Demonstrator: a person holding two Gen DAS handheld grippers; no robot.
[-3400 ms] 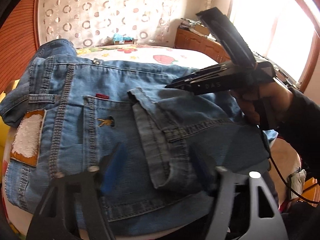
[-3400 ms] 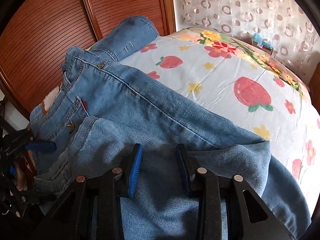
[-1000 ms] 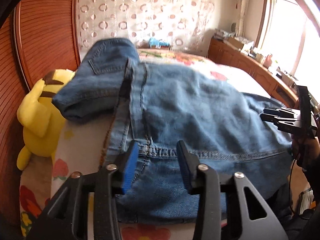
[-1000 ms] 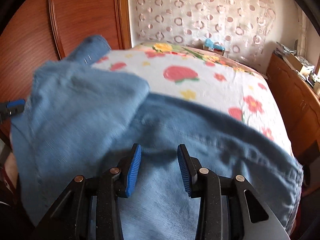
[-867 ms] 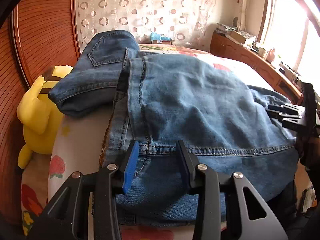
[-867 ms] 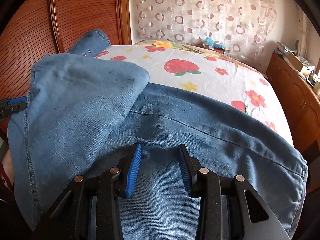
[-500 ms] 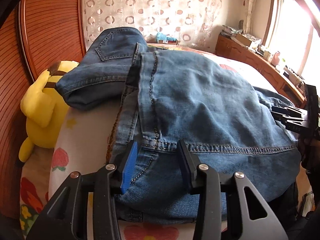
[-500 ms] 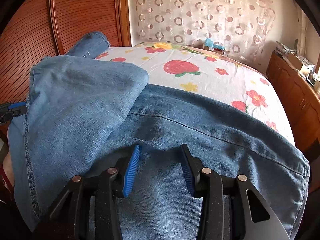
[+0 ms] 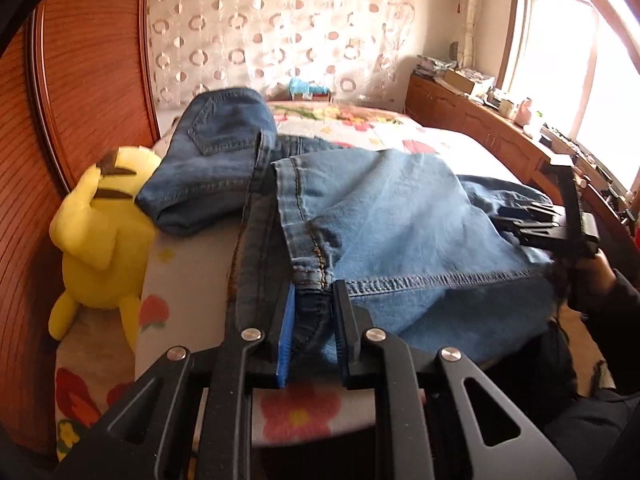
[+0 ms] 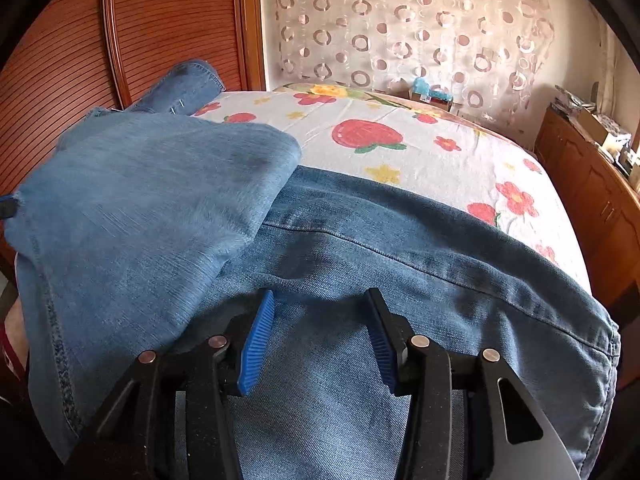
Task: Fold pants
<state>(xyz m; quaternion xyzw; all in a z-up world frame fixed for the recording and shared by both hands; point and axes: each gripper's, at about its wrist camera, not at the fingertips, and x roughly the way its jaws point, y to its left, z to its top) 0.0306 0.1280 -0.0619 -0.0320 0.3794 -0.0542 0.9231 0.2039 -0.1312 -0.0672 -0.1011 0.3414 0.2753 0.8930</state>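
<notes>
Blue jeans (image 9: 392, 216) lie folded over on the flowered bed, a leg panel laid across the waist part. My left gripper (image 9: 314, 300) is closed down on the hem corner of the folded layer, denim bunched between its blue pads. My right gripper (image 10: 320, 332) is open over the denim (image 10: 360, 248), its pads apart with flat fabric under them. It also shows in the left wrist view (image 9: 544, 228) at the jeans' right edge.
A second folded pair of darker jeans (image 9: 216, 160) lies at the bed's head. A yellow plush toy (image 9: 96, 236) sits at the left edge against the wooden headboard (image 9: 88, 80). A wooden cabinet (image 9: 480, 128) runs along the right wall under the window.
My left gripper has narrowed onto the hem corner and drawn the folded panel a little back. My right gripper has opened wider and sits lower on the denim.
</notes>
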